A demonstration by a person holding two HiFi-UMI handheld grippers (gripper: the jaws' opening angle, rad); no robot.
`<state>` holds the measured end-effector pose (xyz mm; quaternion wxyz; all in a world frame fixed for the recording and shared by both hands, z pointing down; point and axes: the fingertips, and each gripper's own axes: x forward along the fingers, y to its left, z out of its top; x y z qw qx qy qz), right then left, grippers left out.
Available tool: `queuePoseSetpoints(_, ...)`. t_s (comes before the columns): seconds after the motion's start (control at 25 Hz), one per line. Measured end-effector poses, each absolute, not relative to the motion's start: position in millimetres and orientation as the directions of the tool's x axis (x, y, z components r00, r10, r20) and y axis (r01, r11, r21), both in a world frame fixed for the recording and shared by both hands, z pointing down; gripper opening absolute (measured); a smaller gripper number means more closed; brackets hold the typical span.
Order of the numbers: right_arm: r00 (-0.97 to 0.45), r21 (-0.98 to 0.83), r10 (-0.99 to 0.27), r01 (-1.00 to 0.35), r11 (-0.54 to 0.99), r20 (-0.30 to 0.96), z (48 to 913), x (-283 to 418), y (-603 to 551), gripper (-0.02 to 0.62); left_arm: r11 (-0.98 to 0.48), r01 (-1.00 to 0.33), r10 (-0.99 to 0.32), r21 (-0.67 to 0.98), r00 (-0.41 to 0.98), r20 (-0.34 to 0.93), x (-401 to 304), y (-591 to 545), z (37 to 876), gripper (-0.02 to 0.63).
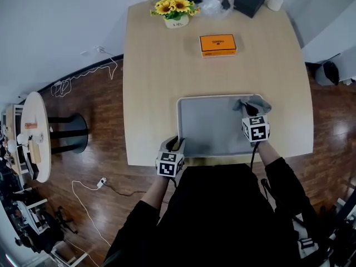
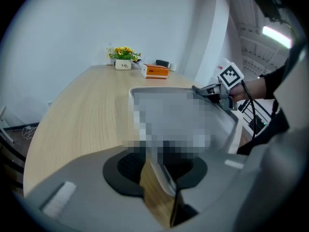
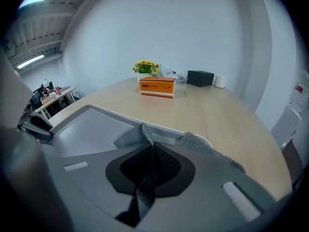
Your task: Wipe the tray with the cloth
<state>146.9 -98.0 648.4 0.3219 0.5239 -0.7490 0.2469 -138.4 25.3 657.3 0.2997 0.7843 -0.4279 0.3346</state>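
While the person is standing at the near edge of the tabletop (image 1: 158,71), the grey tray (image 1: 211,128) is lying flat on it, right along that edge. The left gripper (image 1: 176,144) is sitting at the tray's near left corner and pointing down and forward. Its jaws are clamping the tray's rim: in the left gripper view the thin grey rim is running straight in between the dark pads (image 2: 126,167), with no gap showing beside it.

The right gripper (image 1: 253,112) is hanging over the tray's far right corner. Its jaws are pressing together on the grey knitted cloth (image 1: 253,103), and a fold of the weave is filling the space between the pads in the right gripper view. The rest of the cloth (image 3: 205,148) is spreading out in front of the jaws, partly inside the tray and partly draping across its rim at that corner. Most of the tray's floor (image 3: 89,129) is lying bare.

Farther along the tabletop, well apart from the tray, an orange box (image 1: 218,44) is lying flat. At the far edge a white pot of sunflowers (image 1: 174,11) is standing beside a black box (image 1: 250,0).
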Motion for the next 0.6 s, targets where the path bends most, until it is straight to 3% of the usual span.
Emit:
queuePoseSetpoints(0.16,-0.346,-0.107,-0.557,-0.903,0.416,0.755,650.2,99.8,-78.0,0.005,-0.456,-0.870,-0.476,0.189,0.418,0.774,-140.8,24.8,657.2,0.086)
queuePoseSetpoints(0.6,-0.535,-0.069,-0.362,-0.625,0.777,0.763,649.8,-115.7,-38.9,0.005,-0.497,-0.845,-0.446,0.198,0.445,0.777,-138.0,25.1,657.4,0.092)
